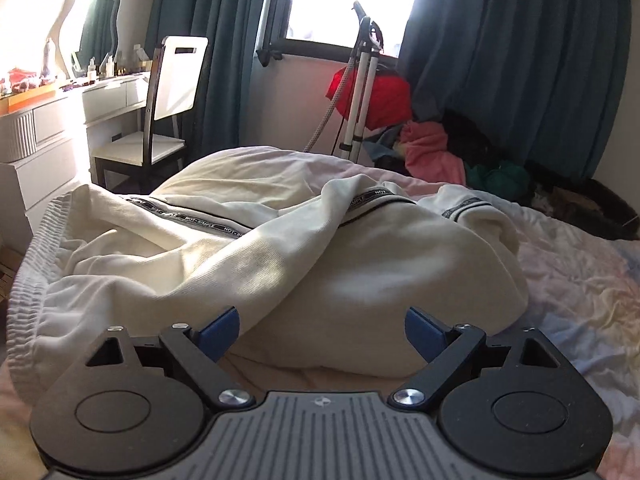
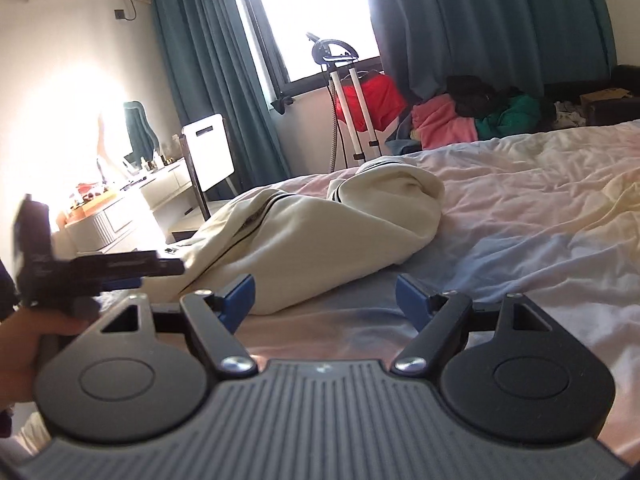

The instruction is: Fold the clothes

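Left wrist view: left gripper (image 1: 322,330) spread, nothing held, just short of the cream trousers (image 1: 280,248) (crumpled, logo tape along the seam) on the bed sheet (image 1: 580,280). Right gripper (image 2: 325,300) likewise released, trousers just beyond its left finger. Far: chair (image 1: 176,88), clothes pile (image 1: 436,148).

Strong daylight thru far window (image 1: 352,0), blown out white. Glare washes far-left wall by mirror (image 1: 96,20). Near bedsheet (image 2: 540,232) shaded, dimmer. Fisheye bends edges, corners dark. Left gripper (image 2: 100,268) motion-blurred in right view.
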Demonstrator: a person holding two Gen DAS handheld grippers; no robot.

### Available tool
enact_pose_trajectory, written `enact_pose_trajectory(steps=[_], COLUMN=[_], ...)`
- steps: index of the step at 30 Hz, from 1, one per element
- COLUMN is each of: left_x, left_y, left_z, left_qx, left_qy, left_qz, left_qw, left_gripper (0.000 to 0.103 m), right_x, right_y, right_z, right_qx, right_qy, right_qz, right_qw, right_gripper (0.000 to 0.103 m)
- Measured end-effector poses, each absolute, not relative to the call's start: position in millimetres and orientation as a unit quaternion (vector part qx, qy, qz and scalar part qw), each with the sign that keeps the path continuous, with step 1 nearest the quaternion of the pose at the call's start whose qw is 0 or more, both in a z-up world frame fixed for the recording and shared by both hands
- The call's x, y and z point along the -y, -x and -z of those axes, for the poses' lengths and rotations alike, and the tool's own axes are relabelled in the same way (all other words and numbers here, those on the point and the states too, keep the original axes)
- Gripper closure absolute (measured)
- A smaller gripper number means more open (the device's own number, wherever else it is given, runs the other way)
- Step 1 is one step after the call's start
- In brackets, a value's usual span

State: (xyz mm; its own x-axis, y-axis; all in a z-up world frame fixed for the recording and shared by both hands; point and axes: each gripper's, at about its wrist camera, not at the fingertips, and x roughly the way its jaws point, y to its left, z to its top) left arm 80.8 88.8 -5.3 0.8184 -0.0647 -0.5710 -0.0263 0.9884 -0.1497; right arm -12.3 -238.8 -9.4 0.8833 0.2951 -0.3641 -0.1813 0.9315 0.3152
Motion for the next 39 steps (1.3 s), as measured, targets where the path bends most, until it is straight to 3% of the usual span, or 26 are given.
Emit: enact_pose_trajectory(steps=[6,13,15,16,18,19,20,29,33,36,39], left_x=[-65.6,-46.0,-42.6,-37.9,-26.8,-21.3,-16.9,10.1,7.4,4.9,4.8], left_y=[-178.7,-265.5,-286.2,-291.2,-293.6,-294.7,-291.9,-139.5,-51.0,4.2,24.4], left_z=[20.7,34.3,35.9,36.3,34.5,33.6,30.9,-28.3,-27.0,5.7,48.9], left_qx=[-0.271,-0.277,-0.285,-0.283,-0.289,-0.293,-0.296,-0.191,-0.186,-0.233,-0.327], left_qy=[0.020,-0.006,-0.014,-0.029,-0.058,-0.073,-0.082,-0.132,-0.118,-0.111,-0.103], left_qz=[0.015,-0.013,-0.014,-0.010,0.003,0.010,0.020,0.100,0.142,0.177,0.176], left_qw=[0.962,0.961,0.958,0.959,0.955,0.953,0.951,0.968,0.965,0.950,0.923], left_gripper=[0.012,0.024,0.039,0.054,0.067,0.081,0.088,0.093,0.093,0.093,0.093], right_x=[246.5,274.0,281.0,283.6,288.7,289.9,290.2,290.6,289.9,290.2,288.7], right_y=[-25.7,-82.8,-90.4,-93.6,-100.2,-102.2,-103.5,-81.9,-63.6,-49.1,-35.6], right_z=[48.8,93.3,102.1,106.3,114.6,117.0,118.1,99.2,85.1,75.6,70.4], right_qx=[-0.220,-0.257,-0.263,-0.268,-0.278,-0.282,-0.286,-0.254,-0.239,-0.240,-0.241], right_qy=[-0.081,-0.116,-0.125,-0.132,-0.144,-0.147,-0.147,-0.133,-0.128,-0.140,-0.155], right_qz=[-0.092,-0.046,-0.040,-0.036,-0.029,-0.027,-0.025,-0.028,-0.026,-0.030,-0.041], right_qw=[0.968,0.958,0.956,0.954,0.949,0.948,0.946,0.958,0.962,0.960,0.957], right_gripper=[0.024,0.024,0.024,0.024,0.024,0.024,0.024,0.024,0.024,0.024,0.024])
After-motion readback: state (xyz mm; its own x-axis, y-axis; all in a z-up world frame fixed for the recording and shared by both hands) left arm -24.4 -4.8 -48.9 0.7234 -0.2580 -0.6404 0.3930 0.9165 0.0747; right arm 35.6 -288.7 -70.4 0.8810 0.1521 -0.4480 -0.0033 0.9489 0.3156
